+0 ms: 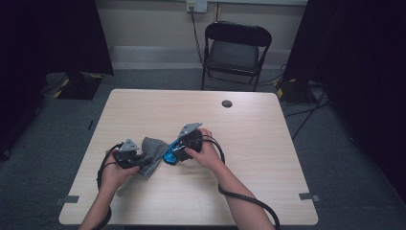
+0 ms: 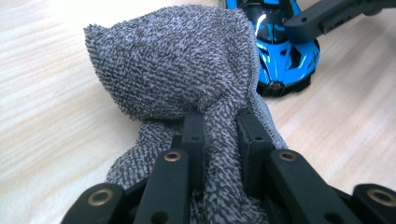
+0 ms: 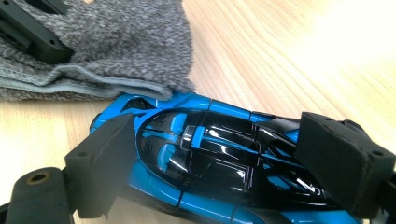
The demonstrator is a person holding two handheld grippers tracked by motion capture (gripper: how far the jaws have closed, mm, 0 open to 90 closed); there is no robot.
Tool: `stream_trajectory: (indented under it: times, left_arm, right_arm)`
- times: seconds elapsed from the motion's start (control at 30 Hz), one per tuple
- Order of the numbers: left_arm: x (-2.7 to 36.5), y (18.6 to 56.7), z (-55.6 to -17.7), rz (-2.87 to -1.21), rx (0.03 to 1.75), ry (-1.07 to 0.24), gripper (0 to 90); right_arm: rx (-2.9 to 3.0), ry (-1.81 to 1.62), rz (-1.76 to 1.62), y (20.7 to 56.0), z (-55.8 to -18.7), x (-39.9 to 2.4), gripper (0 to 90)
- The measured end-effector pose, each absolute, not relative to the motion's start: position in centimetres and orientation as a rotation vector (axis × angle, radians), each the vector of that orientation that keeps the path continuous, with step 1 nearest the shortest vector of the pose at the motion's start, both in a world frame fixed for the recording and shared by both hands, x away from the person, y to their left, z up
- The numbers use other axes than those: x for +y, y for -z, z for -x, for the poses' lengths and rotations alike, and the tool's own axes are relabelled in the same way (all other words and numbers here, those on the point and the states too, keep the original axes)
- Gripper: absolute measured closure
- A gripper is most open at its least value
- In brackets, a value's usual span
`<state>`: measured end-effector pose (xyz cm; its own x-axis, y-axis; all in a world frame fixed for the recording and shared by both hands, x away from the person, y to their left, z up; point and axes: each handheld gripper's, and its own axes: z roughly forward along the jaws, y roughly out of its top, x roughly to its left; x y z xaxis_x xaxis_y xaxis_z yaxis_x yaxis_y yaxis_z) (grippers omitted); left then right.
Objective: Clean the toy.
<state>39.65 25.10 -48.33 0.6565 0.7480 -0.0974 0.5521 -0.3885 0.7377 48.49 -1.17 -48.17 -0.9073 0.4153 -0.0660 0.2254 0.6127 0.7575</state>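
A grey terry cloth [image 1: 153,147] lies bunched on the table's left half, and my left gripper [image 1: 142,161] is shut on a fold of it. In the left gripper view the fold [image 2: 177,70] is pinched tight between the two black jaws of the left gripper [image 2: 220,125]. A blue and black toy car [image 1: 168,157] sits just right of the cloth, touching its edge. My right gripper [image 3: 224,156] is closed on the car [image 3: 210,158] lengthwise, one pad [image 3: 105,158] at each end. The cloth's corner [image 3: 116,42] rests against the car's side.
The light wooden table [image 1: 239,143] has a round cable hole [image 1: 227,103] near its far edge. A black folding chair [image 1: 237,48] stands behind the table. Cables trail from both grippers toward the near edge.
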Motion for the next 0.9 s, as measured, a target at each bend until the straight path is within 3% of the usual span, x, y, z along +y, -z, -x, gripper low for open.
stream_trajectory:
  times: [0.57,0.9]
  left_arm:
    - [27.4,45.6,-37.4,-2.113,1.011,-0.355,75.9]
    - [27.7,44.1,-39.6,-2.002,1.050,-0.412,75.5]
  right_arm:
    - [2.601,-1.176,-0.529,48.2,-48.5,-1.2,11.6]
    - [2.585,-1.193,-0.530,48.3,-48.4,-1.3,11.6]
